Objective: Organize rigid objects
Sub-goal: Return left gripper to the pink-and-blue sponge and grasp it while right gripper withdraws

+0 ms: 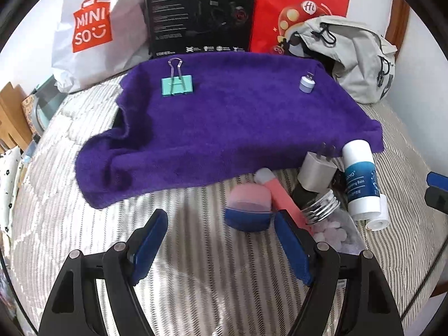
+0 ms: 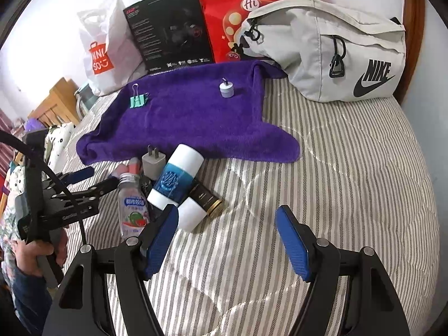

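Observation:
A purple towel lies on the striped bed with a teal binder clip and a small lilac USB plug on it. By its near edge lies a heap: a pink-and-blue case, a pink stick, a white charger, a clear bottle, a white-and-blue balm tube and a black-and-gold tube. My left gripper is open and holds nothing, the case just beyond its right finger. My right gripper is open and holds nothing, right of the heap.
Against the wall stand a white Miniso bag, a black box, a red bag and a grey Nike bag. Wooden furniture sits left of the bed. A hand holds the left gripper. Bare striped bedding extends right.

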A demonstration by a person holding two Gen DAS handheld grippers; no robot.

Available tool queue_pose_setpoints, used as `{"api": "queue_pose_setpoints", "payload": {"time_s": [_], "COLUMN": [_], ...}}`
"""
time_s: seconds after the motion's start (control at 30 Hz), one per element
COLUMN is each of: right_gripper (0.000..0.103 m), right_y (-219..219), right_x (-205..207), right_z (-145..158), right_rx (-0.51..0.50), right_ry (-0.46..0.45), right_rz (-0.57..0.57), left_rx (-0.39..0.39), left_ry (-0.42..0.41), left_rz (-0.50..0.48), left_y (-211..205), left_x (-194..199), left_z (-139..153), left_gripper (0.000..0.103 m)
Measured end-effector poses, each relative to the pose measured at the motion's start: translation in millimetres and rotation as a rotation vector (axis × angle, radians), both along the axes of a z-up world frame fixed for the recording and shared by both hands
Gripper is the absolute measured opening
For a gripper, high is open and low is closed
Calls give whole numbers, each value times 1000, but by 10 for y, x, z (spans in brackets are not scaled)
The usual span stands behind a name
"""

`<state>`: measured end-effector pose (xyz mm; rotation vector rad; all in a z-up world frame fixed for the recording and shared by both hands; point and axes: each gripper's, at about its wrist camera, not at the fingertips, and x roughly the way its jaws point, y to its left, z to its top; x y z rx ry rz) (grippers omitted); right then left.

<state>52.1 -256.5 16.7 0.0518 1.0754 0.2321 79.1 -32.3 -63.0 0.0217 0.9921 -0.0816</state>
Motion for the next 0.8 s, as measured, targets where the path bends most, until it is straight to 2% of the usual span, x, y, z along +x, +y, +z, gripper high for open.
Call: {"api": "queue_pose_setpoints", "payload": {"time_s": [0.23,0.33,0.4,0.47,0.53,0.6,0.63,0.67,0.7,0.8], "right_gripper": [72,72,72,72,72,72,72,72,72,72], "right_y": [14,4,10,16,31,52,62,67,72,75], "right_x": [-113,-124,-125,-121,-111,-103,-101,-98,-94,-62], "right_z": [49,40,28,18,5,0,-4,-8,-14,-33], "right_rx": [-23,-28,-37,-42,-47,-55,-60,-62,-61,-42], "right_ry": [-7,-3,1,3,8,10,11,12,12,19], "right_rz": [12,9,9,12,16,19,22,23,22,14], "left_rx": [101,97,61,29,29,25,26,26,23,39], "left_ry": [-19,-30,-32,-31,-43,-52,-53,-54,-56,-53], "left_rz": [-24,-28,-30,-26,-29,-44,-46,-54,-65,-87], "left_y": [-140,-136,-102,-69,-75,-96,-104,-116,-134,-181], "left_x": [40,47,50,51,47,40,43,48,54,62], "left_z": [-106,-111,-116,-122,-125,-122,-123,-121,-116,-108], "left_gripper": [75,75,68,65,63,54,53,48,38,35]}}
